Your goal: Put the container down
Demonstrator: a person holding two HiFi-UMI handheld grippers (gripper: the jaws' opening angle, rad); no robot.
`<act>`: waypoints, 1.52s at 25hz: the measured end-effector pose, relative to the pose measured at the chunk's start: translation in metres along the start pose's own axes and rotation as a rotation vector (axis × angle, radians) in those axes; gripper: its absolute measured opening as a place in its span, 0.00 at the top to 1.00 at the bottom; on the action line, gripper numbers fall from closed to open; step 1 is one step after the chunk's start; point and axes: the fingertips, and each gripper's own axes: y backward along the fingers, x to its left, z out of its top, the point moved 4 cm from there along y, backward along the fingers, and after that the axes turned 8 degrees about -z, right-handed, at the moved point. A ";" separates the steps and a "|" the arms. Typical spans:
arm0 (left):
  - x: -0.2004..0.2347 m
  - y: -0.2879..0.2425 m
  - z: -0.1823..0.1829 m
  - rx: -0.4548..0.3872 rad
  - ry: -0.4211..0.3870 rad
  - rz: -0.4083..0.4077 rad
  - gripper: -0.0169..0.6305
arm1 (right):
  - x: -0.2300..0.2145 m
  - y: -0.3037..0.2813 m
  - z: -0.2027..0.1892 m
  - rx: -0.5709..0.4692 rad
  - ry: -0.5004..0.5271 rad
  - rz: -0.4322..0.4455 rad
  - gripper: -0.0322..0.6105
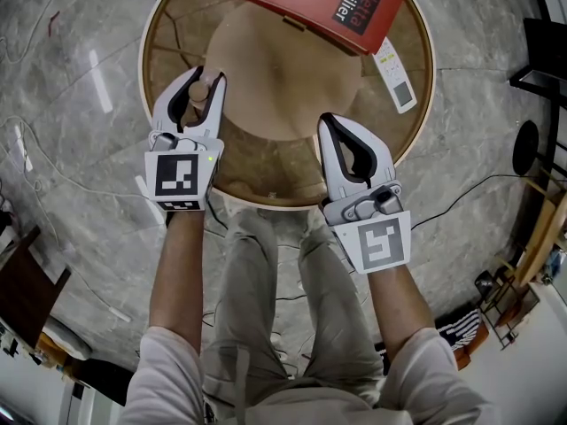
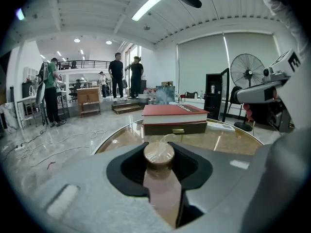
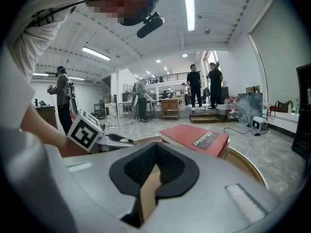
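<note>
A small brown container (image 1: 198, 89) with a clear-wrapped round top (image 2: 159, 153) stands upright between the jaws of my left gripper (image 1: 202, 81), which is shut on it. It is over the left side of the round glass table (image 1: 152, 34); whether its base touches the glass I cannot tell. In the left gripper view the left gripper (image 2: 159, 163) clasps the container's body just below the top. My right gripper (image 1: 330, 122) is over the table's near edge, shut with nothing in it. The right gripper (image 3: 156, 148) shows its pads closed together at the tip.
A red book-like box (image 1: 319, 3) lies at the table's far side, with a white remote (image 1: 394, 73) beside it on the right. The person's legs are below the table's near rim. Cables (image 1: 31, 149) trail on the marble floor. A fan (image 2: 248, 72) and several people stand farther off.
</note>
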 end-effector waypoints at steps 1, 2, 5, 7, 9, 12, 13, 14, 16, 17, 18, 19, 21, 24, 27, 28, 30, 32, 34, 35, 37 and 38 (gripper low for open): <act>0.001 0.000 0.000 -0.004 0.007 0.001 0.78 | 0.000 -0.001 0.000 -0.001 0.000 -0.001 0.95; 0.001 0.000 0.001 -0.007 0.015 0.003 0.77 | 0.001 -0.001 -0.001 -0.002 -0.001 -0.001 0.95; 0.001 0.000 0.000 -0.011 0.021 0.001 0.77 | 0.003 -0.001 -0.001 0.000 0.004 0.004 0.95; 0.001 0.000 0.000 -0.021 0.012 -0.007 0.77 | 0.004 -0.002 -0.001 0.000 0.006 0.006 0.95; 0.001 0.000 -0.001 -0.022 0.005 -0.016 0.77 | 0.005 -0.002 0.000 -0.001 0.006 0.007 0.95; 0.001 0.002 0.001 -0.025 0.000 -0.024 0.73 | 0.007 -0.003 0.004 -0.005 0.010 0.010 0.95; 0.001 0.003 0.003 -0.032 -0.002 -0.024 0.70 | 0.007 -0.003 0.006 -0.008 0.012 0.012 0.95; 0.001 0.004 0.005 -0.039 -0.005 -0.024 0.68 | 0.007 -0.003 0.007 -0.010 0.015 0.014 0.95; 0.000 0.009 0.011 -0.047 -0.017 -0.024 0.68 | 0.008 -0.003 0.009 -0.012 0.018 0.018 0.95; -0.001 0.012 0.013 -0.050 -0.023 -0.023 0.67 | 0.008 -0.003 0.011 -0.014 0.018 0.019 0.95; -0.001 0.016 0.015 -0.053 -0.027 -0.021 0.67 | 0.008 -0.003 0.013 -0.017 0.019 0.021 0.95; -0.002 0.020 0.018 -0.056 -0.026 -0.018 0.66 | 0.009 -0.002 0.015 -0.020 0.021 0.024 0.95; -0.002 0.030 0.023 -0.063 -0.015 -0.010 0.66 | 0.012 -0.002 0.019 -0.025 0.027 0.034 0.95; -0.001 0.047 0.032 -0.076 -0.012 0.013 0.66 | 0.016 0.000 0.027 -0.030 0.035 0.048 0.95; -0.001 0.064 0.043 -0.086 -0.008 0.032 0.66 | 0.020 0.001 0.036 -0.042 0.042 0.061 0.95; -0.001 0.071 0.047 -0.089 -0.010 0.038 0.66 | 0.022 0.002 0.040 -0.046 0.044 0.066 0.95; 0.000 0.083 0.053 -0.095 -0.014 0.053 0.66 | 0.025 0.004 0.046 -0.054 0.048 0.074 0.95; 0.000 0.094 0.059 -0.098 -0.016 0.068 0.66 | 0.028 0.007 0.053 -0.064 0.053 0.084 0.95; -0.001 0.106 0.064 -0.099 -0.018 0.083 0.66 | 0.031 0.011 0.059 -0.073 0.057 0.093 0.95; -0.002 0.113 0.066 -0.101 -0.020 0.089 0.66 | 0.033 0.013 0.062 -0.075 0.058 0.098 0.95; -0.004 0.125 0.071 -0.104 -0.015 0.107 0.66 | 0.036 0.017 0.068 -0.080 0.063 0.107 0.95; -0.005 0.132 0.072 -0.104 -0.009 0.118 0.67 | 0.038 0.019 0.071 -0.084 0.065 0.112 0.95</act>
